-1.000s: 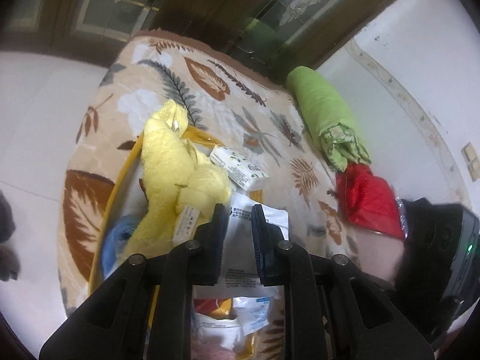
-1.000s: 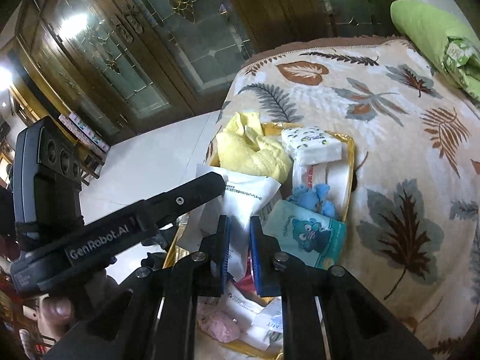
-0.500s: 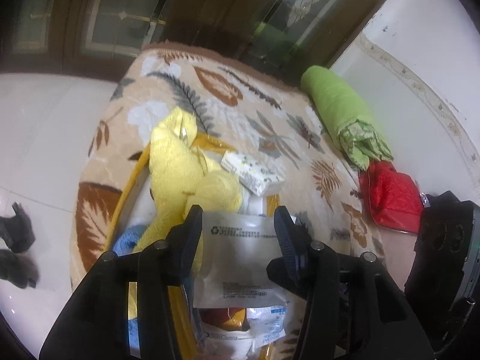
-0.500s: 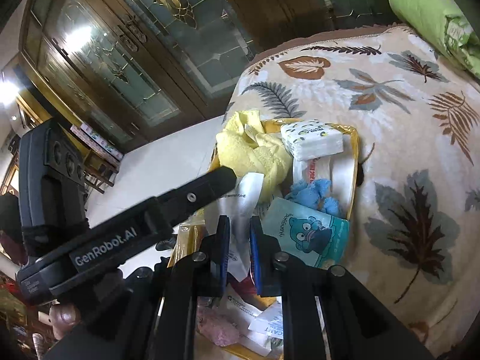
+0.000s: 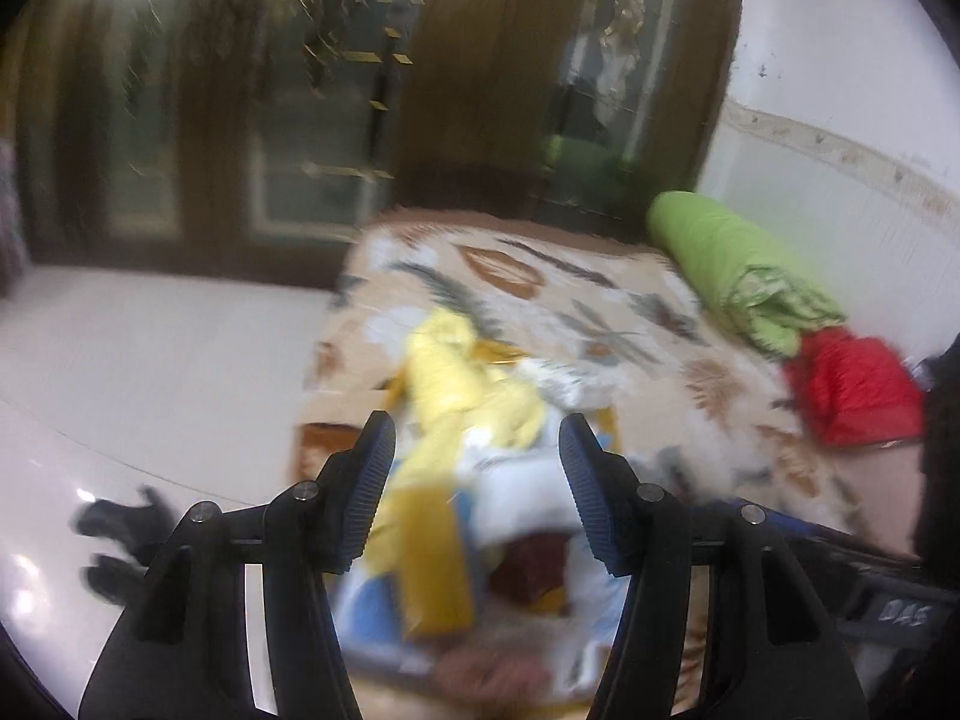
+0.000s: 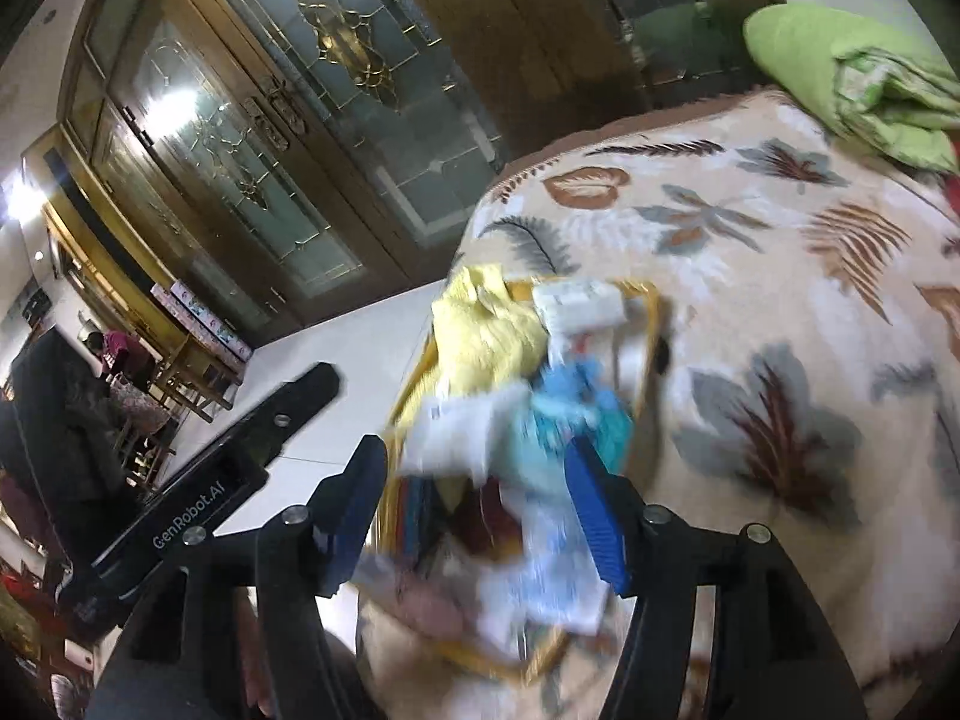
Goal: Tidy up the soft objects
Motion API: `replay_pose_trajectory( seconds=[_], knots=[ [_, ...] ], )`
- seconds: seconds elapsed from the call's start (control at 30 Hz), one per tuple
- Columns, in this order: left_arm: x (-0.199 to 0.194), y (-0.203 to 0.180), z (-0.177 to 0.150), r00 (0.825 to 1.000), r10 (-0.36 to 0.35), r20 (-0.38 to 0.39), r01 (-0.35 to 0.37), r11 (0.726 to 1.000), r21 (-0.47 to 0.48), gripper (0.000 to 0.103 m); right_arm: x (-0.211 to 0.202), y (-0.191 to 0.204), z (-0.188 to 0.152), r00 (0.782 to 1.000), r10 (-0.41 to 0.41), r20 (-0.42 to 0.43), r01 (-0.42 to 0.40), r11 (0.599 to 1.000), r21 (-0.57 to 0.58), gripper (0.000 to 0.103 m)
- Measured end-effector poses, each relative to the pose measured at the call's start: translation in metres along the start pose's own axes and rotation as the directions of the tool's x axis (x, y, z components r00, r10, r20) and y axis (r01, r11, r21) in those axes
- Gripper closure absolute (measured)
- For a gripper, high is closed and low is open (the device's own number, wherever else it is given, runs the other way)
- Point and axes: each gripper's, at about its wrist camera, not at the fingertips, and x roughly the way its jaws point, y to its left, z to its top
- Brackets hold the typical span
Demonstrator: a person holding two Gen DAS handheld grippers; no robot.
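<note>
I see my left gripper (image 5: 477, 489) and right gripper (image 6: 474, 510) with ribbed fingers spreading, pinching nothing, over a gold-rimmed basket (image 6: 651, 324) of fluffy yellow cloth (image 6: 486, 336) at frame centre.

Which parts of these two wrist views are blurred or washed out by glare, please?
Left wrist view: strong motion blur smears the yellow-rimmed basket and its soft contents, while the left gripper stays sharp; a lamp flares top left. Right wrist view: the basket contents blur, the leaf-patterned blanket stays clearer, and light glares off the glass-panelled wooden doors.
</note>
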Motion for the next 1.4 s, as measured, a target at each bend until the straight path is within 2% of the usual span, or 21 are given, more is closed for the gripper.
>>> replay_pose_trajectory(
  seconds=[0.13,0.2,0.3,0.37,0.5,0.6,0.67,0.8,0.9,1.07,1.2,1.27,1.33,1.4],
  knots=[
    [-0.036,-0.001,-0.036,0.996,0.081,0.022,-0.082,0.996,0.024,0.037,-0.016,-0.006,-0.030,0.999,-0.007,-0.047,0.013,0.993,0.118,0.041],
    [-0.051,-0.002,-0.047,0.995,0.097,0.035,-0.099,0.993,0.060,0.037,-0.026,0.005,-0.033,0.998,-0.059,-0.020,0.061,0.994,0.089,0.041],
    [-0.067,-0.004,-0.059,0.988,0.139,0.072,-0.146,0.985,0.097,0.037,-0.040,0.030,-0.034,0.989,-0.131,0.067,0.132,0.991,-0.013,0.041],
    [-0.073,-0.004,-0.064,0.990,0.130,0.059,-0.136,0.986,0.098,0.037,-0.043,0.042,-0.038,0.982,-0.162,0.101,0.169,0.983,-0.068,0.041],
    [-0.079,0.003,-0.073,0.998,0.070,0.010,-0.070,0.996,0.050,0.037,-0.049,0.044,-0.050,0.972,-0.192,0.136,0.206,0.974,-0.096,0.041],
    [-0.073,0.004,-0.072,0.997,0.066,-0.026,-0.066,0.998,0.024,0.037,-0.048,0.041,-0.052,0.973,-0.180,0.143,0.196,0.974,-0.109,0.034],
    [-0.063,0.004,-0.069,0.997,0.055,-0.055,-0.054,0.998,0.018,0.037,-0.045,0.037,-0.051,0.982,-0.149,0.119,0.163,0.979,-0.118,0.034],
    [-0.053,-0.001,-0.068,0.991,0.093,-0.096,-0.089,0.995,0.045,0.037,-0.044,0.030,-0.053,0.991,-0.105,0.085,0.113,0.990,-0.083,0.033],
    [-0.057,0.000,-0.065,0.990,0.122,-0.068,-0.119,0.992,0.049,0.037,-0.049,0.032,-0.053,0.989,-0.105,0.099,0.114,0.990,-0.087,0.030],
    [-0.062,0.013,-0.070,0.986,0.150,-0.065,-0.151,0.989,0.004,0.037,-0.049,0.043,-0.053,0.977,-0.162,0.137,0.182,0.973,-0.143,0.030],
    [-0.075,0.025,-0.075,0.987,0.151,-0.056,-0.152,0.988,-0.017,0.037,-0.053,0.048,-0.049,0.966,-0.189,0.176,0.210,0.971,-0.110,0.030],
    [-0.080,0.031,-0.075,0.986,0.163,-0.042,-0.165,0.985,-0.056,0.037,-0.055,0.049,-0.047,0.957,-0.216,0.192,0.238,0.966,-0.098,0.030],
    [-0.080,0.036,-0.075,0.982,0.175,-0.063,-0.181,0.979,-0.095,0.037,-0.057,0.048,-0.048,0.948,-0.238,0.211,0.259,0.963,-0.081,0.030],
    [-0.081,0.038,-0.078,0.980,0.180,-0.085,-0.188,0.977,-0.105,0.037,-0.059,0.044,-0.048,0.951,-0.231,0.204,0.249,0.966,-0.067,0.030]
  ],
)
